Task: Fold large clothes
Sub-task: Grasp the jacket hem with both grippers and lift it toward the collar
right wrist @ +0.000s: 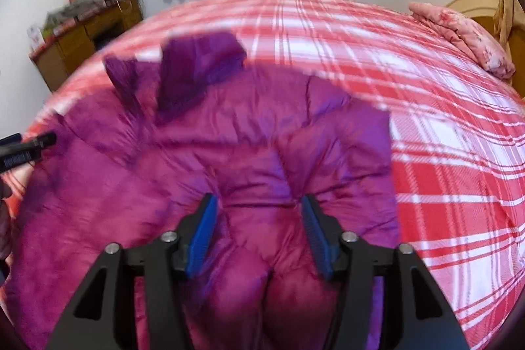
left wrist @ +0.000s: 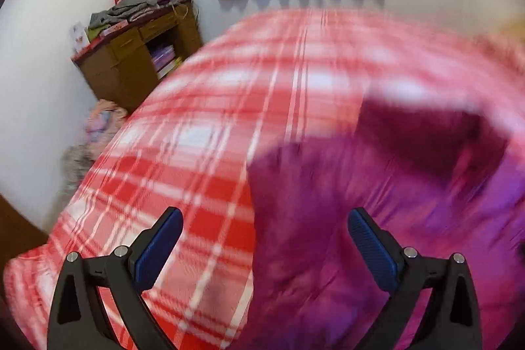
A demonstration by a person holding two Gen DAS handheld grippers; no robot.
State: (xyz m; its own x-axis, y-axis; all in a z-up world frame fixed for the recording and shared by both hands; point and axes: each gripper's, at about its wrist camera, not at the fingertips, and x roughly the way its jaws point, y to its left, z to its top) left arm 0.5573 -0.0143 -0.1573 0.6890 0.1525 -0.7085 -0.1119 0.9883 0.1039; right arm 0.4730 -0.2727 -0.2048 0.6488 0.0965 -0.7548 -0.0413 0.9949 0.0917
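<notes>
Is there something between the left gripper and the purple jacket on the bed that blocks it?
Nothing visible blocks it. The left gripper is open over the edge of the purple jacket, with only the red plaid bedspread beneath. The right gripper already pinches a fold of the jacket.

The left gripper (left wrist: 265,220) is held with its jaws spread wide above the plaid bedspread (left wrist: 203,127). A purple jacket (left wrist: 377,186) is spread on that bedspread, under the right-hand fingertip.
</notes>
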